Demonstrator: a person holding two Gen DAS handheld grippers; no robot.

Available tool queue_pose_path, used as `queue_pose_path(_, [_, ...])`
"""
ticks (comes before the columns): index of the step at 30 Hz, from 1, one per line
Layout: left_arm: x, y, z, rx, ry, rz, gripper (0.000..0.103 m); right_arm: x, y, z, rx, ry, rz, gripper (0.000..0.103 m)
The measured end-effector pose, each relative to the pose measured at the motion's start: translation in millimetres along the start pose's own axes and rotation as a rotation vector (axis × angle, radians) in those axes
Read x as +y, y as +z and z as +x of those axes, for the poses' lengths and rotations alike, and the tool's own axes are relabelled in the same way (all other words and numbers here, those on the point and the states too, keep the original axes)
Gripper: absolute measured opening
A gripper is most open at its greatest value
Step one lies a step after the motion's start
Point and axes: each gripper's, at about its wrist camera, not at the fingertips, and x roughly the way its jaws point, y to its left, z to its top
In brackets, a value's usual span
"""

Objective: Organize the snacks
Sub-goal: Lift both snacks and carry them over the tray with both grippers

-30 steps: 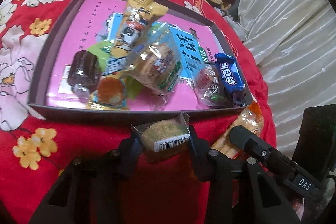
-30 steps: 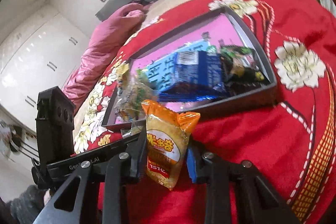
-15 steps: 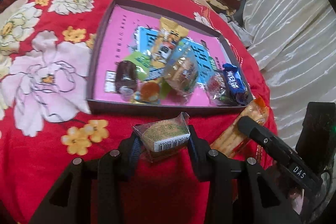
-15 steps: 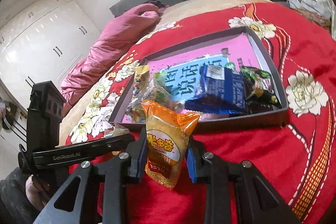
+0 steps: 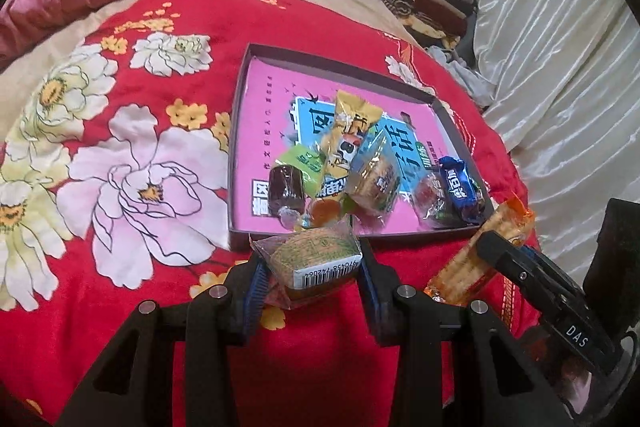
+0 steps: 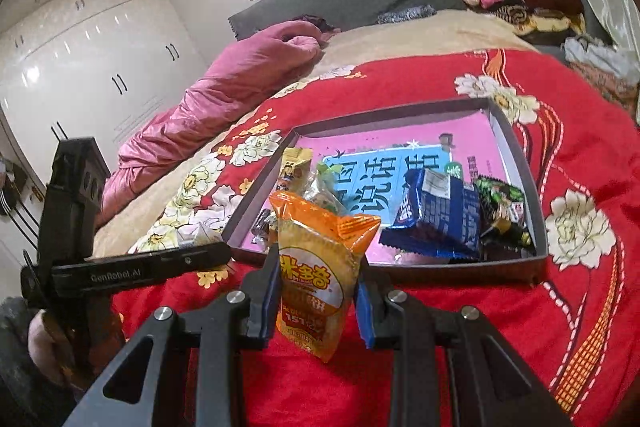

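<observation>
The left tongs point(image 5: 310, 263) squeezed a small cake point(image 5: 316, 261) and the right tongs point(image 6: 316, 293) squeezed an orange bag point(image 6: 316, 267), both held over the red blanket point(image 5: 160, 27) just in front of the tray point(image 5: 236, 131) full of snacks point(image 5: 372, 179).

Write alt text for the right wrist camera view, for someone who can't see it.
The right gripper clamps an orange snack packet above a red floral bedspread. Beyond lies a shallow tray holding wrapped snacks, including a blue packet. The left gripper reaches in from the left.
</observation>
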Motion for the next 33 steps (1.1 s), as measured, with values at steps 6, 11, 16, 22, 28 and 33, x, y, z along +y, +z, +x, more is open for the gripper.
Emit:
queue_pose_path(6, [-3.7,1.8,-6.8,-0.026,0.016,0.017,0.042,3.9,4.0,-6.0,-0.027,-0.003,-0.021,0.032])
queue_pose_path(11, [-5.7,4.3,-11.6,-0.048,0.028,0.03,0.042,2.9,8.1,-10.8,-0.055,-0.011,-0.024,0.032])
queue_pose_path(16, [-5.3,7.4,-16.9,-0.07,0.035,0.036,0.042,2.3,10.9,-13.4,-0.07,-0.01,-0.023,0.032])
queue_pose_path(22, [-6.4,10.5,-18.5,-0.085,0.041,0.04,0.042,2.5,14.1,-14.0,-0.08,-0.01,-0.023,0.032])
queue_pose_path(28, [-5.8,13.5,-18.7,-0.099,0.055,0.05,0.042,1.6,18.6,-17.2,-0.103,-0.012,-0.014,0.032])
queue_pose_path(33, [-2.4,16.7,-10.1,-0.086,0.07,0.048,0.042,1.5,25.3,-19.1,-0.123,-0.013,-0.014,0.032])
